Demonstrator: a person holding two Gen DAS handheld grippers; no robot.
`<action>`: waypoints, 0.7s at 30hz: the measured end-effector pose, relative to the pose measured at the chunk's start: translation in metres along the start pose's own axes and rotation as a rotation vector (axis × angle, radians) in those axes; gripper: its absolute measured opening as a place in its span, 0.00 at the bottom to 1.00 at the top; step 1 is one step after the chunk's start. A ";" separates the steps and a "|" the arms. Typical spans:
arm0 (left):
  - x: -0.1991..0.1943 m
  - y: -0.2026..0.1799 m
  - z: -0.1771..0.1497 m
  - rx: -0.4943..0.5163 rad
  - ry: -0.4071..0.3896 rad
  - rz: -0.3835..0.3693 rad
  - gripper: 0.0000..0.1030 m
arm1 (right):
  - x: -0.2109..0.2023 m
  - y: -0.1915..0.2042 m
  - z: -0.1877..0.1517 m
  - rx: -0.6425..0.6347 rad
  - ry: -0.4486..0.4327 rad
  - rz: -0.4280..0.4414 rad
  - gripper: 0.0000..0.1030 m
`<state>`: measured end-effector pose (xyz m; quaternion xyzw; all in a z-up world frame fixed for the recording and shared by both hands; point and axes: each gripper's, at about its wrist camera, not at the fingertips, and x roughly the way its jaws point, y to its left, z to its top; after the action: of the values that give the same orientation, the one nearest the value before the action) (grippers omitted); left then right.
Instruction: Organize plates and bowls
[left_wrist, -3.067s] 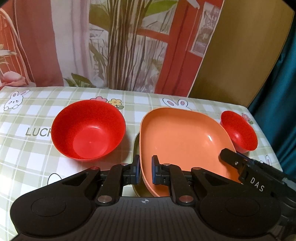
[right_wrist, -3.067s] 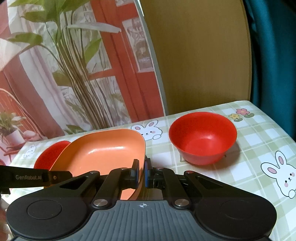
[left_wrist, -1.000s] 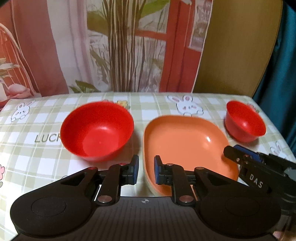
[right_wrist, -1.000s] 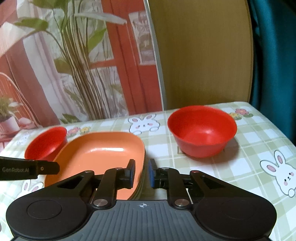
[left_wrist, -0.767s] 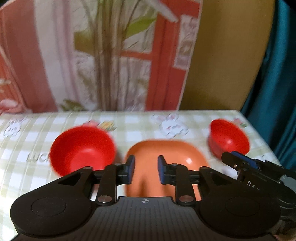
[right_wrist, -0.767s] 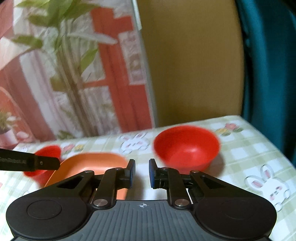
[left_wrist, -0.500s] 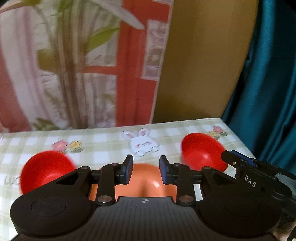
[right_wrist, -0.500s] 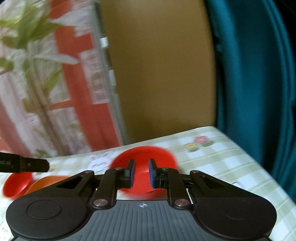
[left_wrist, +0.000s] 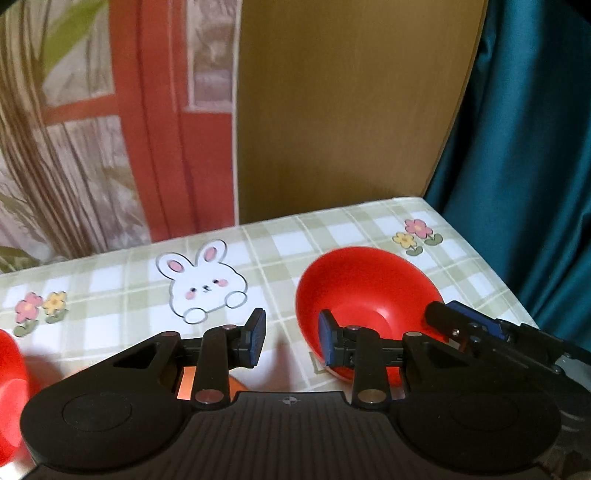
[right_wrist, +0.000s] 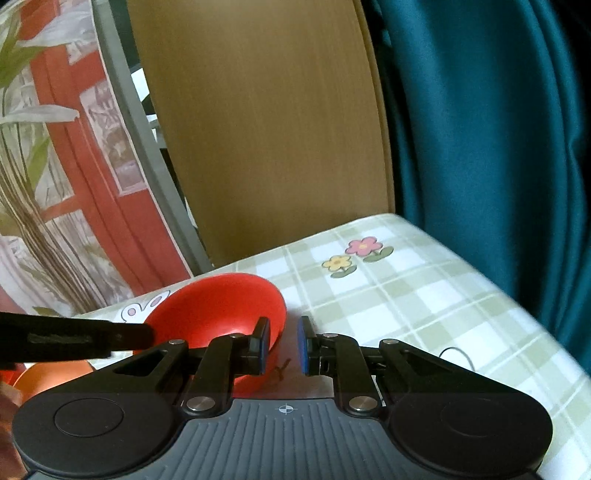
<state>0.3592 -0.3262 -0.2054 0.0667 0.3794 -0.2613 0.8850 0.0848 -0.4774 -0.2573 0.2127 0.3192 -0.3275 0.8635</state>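
- Two grippers face one red bowl (left_wrist: 364, 291), which stands upright on the checked tablecloth (left_wrist: 122, 291) toward the table's far right corner, near the flower print by the right edge; that bowl looks like the next thing to be gathered.
- Left gripper (left_wrist: 290, 341) has its fingers spread wide and holds nothing; its right finger overlaps the bowl's near left rim in the picture, while the left finger stands over bare cloth; whether any pad touches the rim cannot be told.
- Right gripper (right_wrist: 282, 345) is parted too, more narrowly, and empty; from it the bowl (right_wrist: 218, 317) lies ahead and to the left, its right rim just by the left finger; the gap between the fingers shows only cloth.
- Judged from both views, the bowl sits between the two tools, and either looks near enough to take a rim; a round bowl has no long axis, so any rim point serves.
- Orange plate (right_wrist: 51, 373) shows only as a sliver at the lower left; a second red bowl (left_wrist: 11, 387) peeks in at the left edge.
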 end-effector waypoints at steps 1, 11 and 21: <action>0.004 -0.001 0.000 -0.003 0.006 -0.004 0.32 | 0.001 0.000 0.000 0.006 0.002 0.002 0.15; 0.022 -0.007 -0.008 -0.004 0.044 -0.020 0.18 | 0.000 0.007 0.001 0.029 -0.002 0.017 0.09; -0.016 0.009 -0.004 -0.043 -0.012 -0.004 0.18 | -0.023 0.036 0.017 -0.006 -0.038 0.062 0.08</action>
<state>0.3519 -0.3108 -0.1977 0.0456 0.3797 -0.2553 0.8880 0.1036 -0.4526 -0.2242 0.2137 0.2967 -0.3035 0.8799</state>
